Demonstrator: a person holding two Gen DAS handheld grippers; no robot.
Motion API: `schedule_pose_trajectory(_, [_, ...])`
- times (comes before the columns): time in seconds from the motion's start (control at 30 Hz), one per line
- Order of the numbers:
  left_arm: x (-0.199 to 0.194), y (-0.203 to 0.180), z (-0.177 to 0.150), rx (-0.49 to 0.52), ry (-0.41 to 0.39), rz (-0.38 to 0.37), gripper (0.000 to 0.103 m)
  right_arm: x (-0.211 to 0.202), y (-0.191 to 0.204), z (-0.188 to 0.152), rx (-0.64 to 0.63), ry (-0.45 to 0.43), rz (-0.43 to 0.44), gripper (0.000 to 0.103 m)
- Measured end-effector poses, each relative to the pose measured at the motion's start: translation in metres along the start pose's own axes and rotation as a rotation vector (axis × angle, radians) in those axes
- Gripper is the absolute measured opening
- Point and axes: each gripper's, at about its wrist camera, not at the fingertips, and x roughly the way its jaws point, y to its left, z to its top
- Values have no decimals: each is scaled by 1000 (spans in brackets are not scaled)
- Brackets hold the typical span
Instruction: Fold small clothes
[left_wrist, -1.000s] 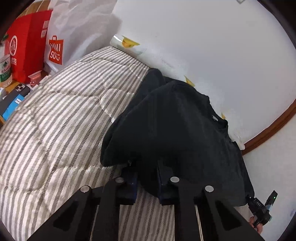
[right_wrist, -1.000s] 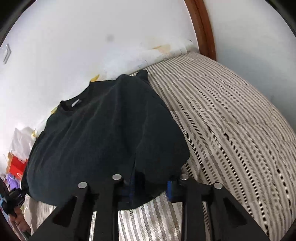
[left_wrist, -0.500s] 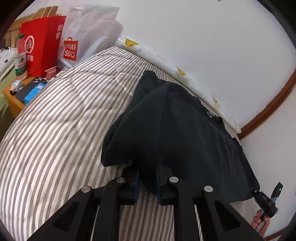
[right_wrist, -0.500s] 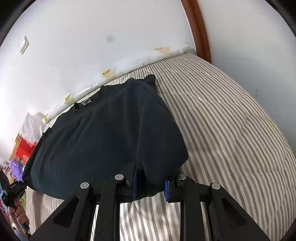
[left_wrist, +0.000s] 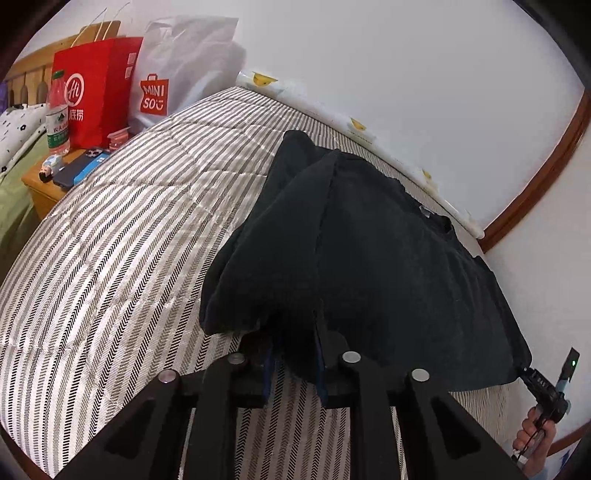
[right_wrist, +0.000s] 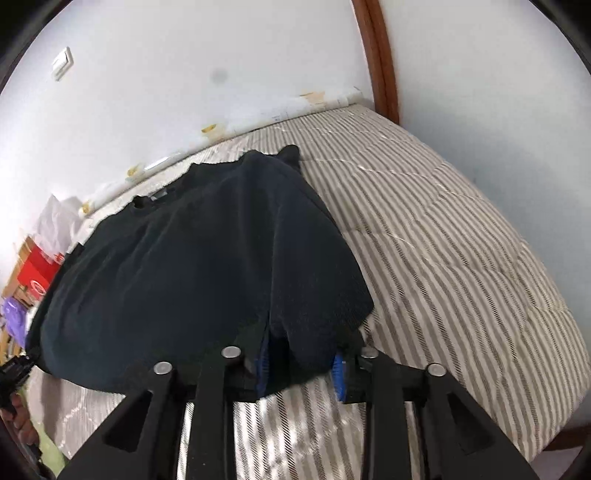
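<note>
A black T-shirt (left_wrist: 388, 266) is stretched above the striped bed quilt (left_wrist: 129, 240), neck end by the wall. My left gripper (left_wrist: 295, 363) is shut on the shirt's near left hem corner. My right gripper (right_wrist: 303, 363) is shut on the near right hem corner of the shirt (right_wrist: 192, 266). The cloth hangs between the blue pads and hides the fingertips. The right gripper also shows at the far right of the left wrist view (left_wrist: 546, 391), held by a hand.
The quilt (right_wrist: 461, 258) fills the bed to the right. At the left, a wooden bedside table (left_wrist: 40, 184) carries phones and a bottle. A red paper bag (left_wrist: 92, 99) and a white MINISO bag (left_wrist: 173, 77) stand by the wall. White wall behind.
Both grippers have pulled back and up with the shirt's hem, drawing the shirt away from the wall. More of the quilt and the bedside table now shows.
</note>
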Motion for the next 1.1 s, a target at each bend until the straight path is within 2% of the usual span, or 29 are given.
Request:
schedule_pose_trajectory(0.1, [1, 1, 1, 6, 10, -6, 23, -12, 1, -4, -43, -19, -84, 49])
schedule_pose_trajectory(0.17, [2, 2, 1, 12, 19, -11, 24, -23, 3, -4, -88, -46, -147, 49])
schedule_pose_trajectory(0.27, [6, 4, 0, 3, 31, -28, 33, -39, 7, 6, -102, -78, -201, 49])
schedule_pose_trajectory(0.33, [7, 5, 0, 1, 30, -40, 36, -45, 13, 13, -103, -97, -183, 49])
schedule_pose_trajectory(0.5, [9, -2, 1, 36, 30, -45, 47, -38, 64, 32, -169, -102, -80, 50])
schedule_pose_trajectory(0.63, [10, -6, 2, 63, 31, -42, 49, -12, 117, 38, -239, -72, 10, 51])
schedule_pose_trajectory(0.77, [9, -2, 4, 41, 61, -63, 50, 20, 173, 34, -316, -30, 88, 51])
schedule_pose_trajectory(0.9, [9, 2, 5, 33, 75, -85, 50, 57, 213, 34, -396, -1, 82, 51])
schedule_pose_trajectory(1.1, [8, 0, 3, 53, 67, -89, 52, 108, 239, 48, -421, 105, 34, 51])
